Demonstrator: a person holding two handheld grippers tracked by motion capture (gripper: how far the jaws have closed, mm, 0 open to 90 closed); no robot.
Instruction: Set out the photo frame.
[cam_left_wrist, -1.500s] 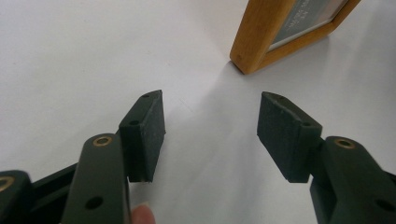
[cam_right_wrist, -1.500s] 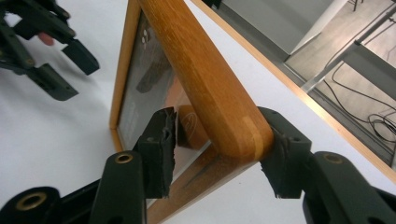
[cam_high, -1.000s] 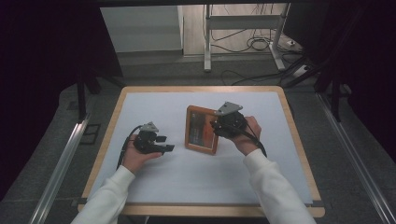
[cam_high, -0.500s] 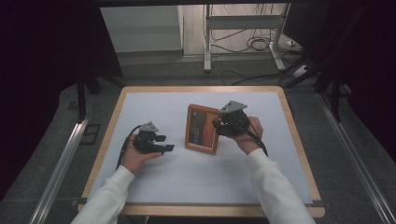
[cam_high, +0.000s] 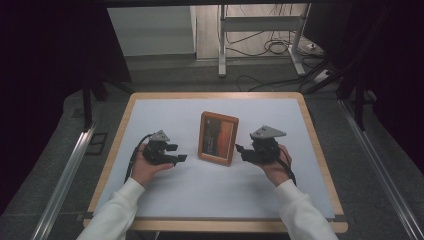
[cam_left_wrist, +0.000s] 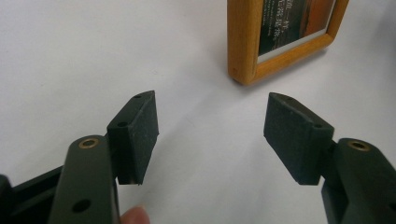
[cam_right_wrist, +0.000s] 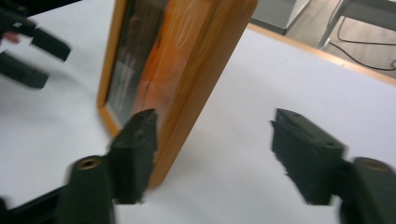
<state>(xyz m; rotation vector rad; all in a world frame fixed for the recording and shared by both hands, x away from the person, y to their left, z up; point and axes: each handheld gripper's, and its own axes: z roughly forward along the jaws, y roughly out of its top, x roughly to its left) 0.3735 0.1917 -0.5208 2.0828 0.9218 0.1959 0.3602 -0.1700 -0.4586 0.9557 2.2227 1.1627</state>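
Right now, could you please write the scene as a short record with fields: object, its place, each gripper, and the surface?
object: wooden photo frame
place: middle of the table, between the two grippers
surface: white sheet on a wood-edged table
left gripper: open, nothing between the jaws, apart from the frame, pointing toward it
right gripper: open, jaws just closing a little, close beside the frame's right edge, not gripping it
frame contact: none visible

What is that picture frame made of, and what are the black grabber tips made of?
The picture frame looks like wood, honey-orange and smoothly varnished, with faint grain; its front pane seems glossy, glass or plastic. The left gripper's pads look like matte black rubber or foam, slightly rough, though the look leaves that open.
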